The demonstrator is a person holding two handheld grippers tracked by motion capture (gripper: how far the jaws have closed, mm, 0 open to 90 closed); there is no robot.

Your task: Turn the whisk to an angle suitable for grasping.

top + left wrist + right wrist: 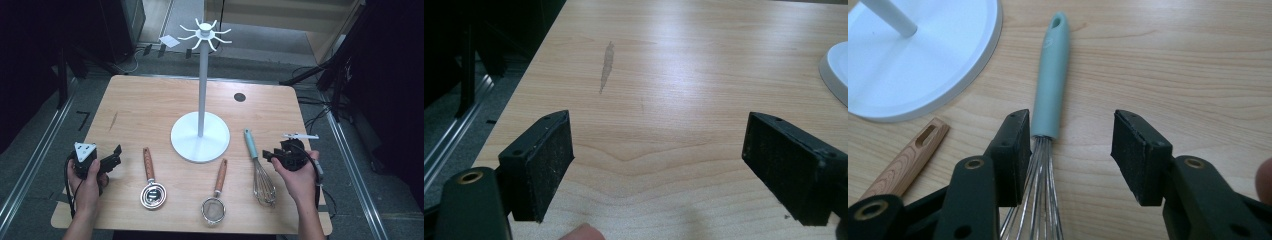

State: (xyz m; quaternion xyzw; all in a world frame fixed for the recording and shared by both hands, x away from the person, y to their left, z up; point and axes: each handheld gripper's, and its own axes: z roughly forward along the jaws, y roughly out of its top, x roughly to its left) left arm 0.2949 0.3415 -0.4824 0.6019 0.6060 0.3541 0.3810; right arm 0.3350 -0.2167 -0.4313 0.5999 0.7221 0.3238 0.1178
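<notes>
The right tool (1070, 155) is hovering released over the whisk (1050, 75); centring on its handle looks wisest; the left tool (659, 165) is idling released.

Two hand-held grippers flank a row of kitchen utensils on a wooden table.

At the centre of the light wooden table (150, 100) stands a white metal hook stand (201, 135) with a round base and a crown of curved hooks. At five o'clock from its base lies a wire whisk with a pale teal handle (257, 167); at six o'clock, a small mesh strainer with a wooden handle (216, 196); at seven o'clock, a steel measuring scoop with a wooden handle (151, 181). The black left gripper (116, 156) sits at eight o'clock near the table's edge, jaws apart over bare wood. The black right gripper (269, 156) hovers at four o'clock, just beside the whisk.
</notes>
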